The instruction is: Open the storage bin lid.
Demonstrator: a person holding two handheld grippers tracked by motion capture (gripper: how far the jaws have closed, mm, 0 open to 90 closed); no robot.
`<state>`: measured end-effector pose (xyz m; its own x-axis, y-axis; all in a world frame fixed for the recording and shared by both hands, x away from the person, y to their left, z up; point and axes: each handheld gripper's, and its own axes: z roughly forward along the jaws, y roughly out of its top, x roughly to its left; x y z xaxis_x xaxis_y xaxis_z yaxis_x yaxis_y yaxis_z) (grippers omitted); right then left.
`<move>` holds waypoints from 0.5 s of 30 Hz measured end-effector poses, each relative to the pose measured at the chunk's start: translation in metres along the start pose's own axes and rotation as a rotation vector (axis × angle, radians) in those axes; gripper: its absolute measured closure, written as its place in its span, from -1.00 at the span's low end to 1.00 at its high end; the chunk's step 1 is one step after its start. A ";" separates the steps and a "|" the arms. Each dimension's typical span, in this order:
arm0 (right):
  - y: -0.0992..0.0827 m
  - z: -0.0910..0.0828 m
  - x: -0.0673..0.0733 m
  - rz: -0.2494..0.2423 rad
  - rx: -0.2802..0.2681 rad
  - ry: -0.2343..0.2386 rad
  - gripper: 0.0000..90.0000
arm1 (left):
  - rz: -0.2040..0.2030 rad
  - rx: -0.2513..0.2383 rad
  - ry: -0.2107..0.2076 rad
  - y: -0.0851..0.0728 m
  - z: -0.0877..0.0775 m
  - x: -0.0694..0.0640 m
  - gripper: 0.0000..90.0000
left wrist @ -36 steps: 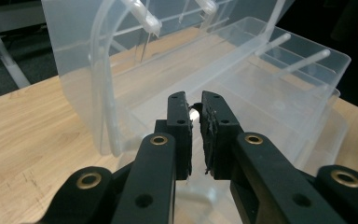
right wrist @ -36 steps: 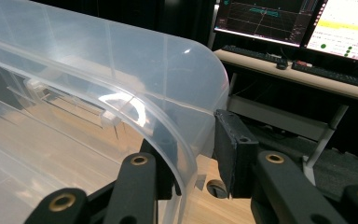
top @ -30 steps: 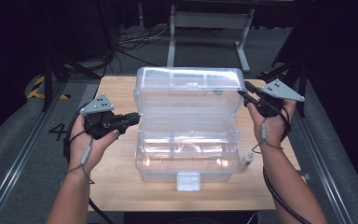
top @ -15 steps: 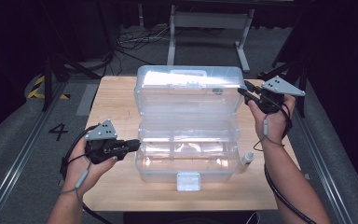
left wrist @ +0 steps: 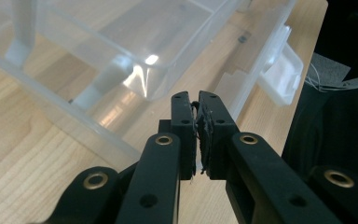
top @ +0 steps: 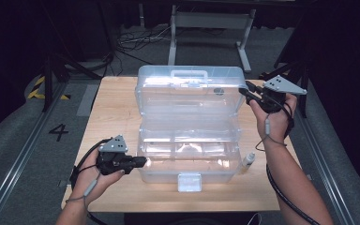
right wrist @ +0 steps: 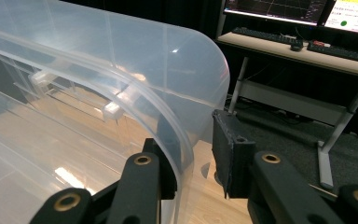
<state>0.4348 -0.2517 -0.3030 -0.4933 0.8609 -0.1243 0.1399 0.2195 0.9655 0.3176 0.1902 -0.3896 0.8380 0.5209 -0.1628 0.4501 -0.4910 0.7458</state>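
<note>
Two claws work one clear plastic toolbox (top: pixel 190 140), which lies open mid-desk (top: pixel 117 98) with its long axis running left to right. Nearest, the left claw (top: pixel 142 161) is clenched on nothing, its jaws having just been closing, and its tip meets the base's front left corner. Farther off, the right claw (top: pixel 244 89) straddles the raised lid's (top: pixel 190 93) right edge; whether its pads actually press, I cannot tell.

We cannot tell whether the right gripper (right wrist: pixel 193 163) presses the clear lid (right wrist: pixel 121 70), whose rim hides one jaw's pad. The lid runs off the right gripper view's left edge. The small white tube (top: pixel 246 162) beside the box is too small for us to name.
</note>
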 end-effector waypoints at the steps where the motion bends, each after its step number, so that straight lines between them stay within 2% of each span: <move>1: 0.000 0.000 0.000 0.001 0.000 0.001 0.60 | 0.001 0.006 0.001 -0.001 0.001 0.001 0.90; 7: 0.001 0.001 -0.001 0.002 0.005 0.005 0.60 | -0.013 0.035 0.000 -0.005 0.006 0.002 0.91; 15: 0.002 0.002 -0.002 0.003 0.013 0.007 0.60 | -0.033 0.013 -0.011 -0.008 0.007 0.002 0.97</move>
<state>0.4377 -0.2520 -0.3014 -0.4992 0.8581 -0.1201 0.1522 0.2233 0.9628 0.3178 0.1903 -0.4008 0.8261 0.5292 -0.1939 0.4810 -0.4827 0.7319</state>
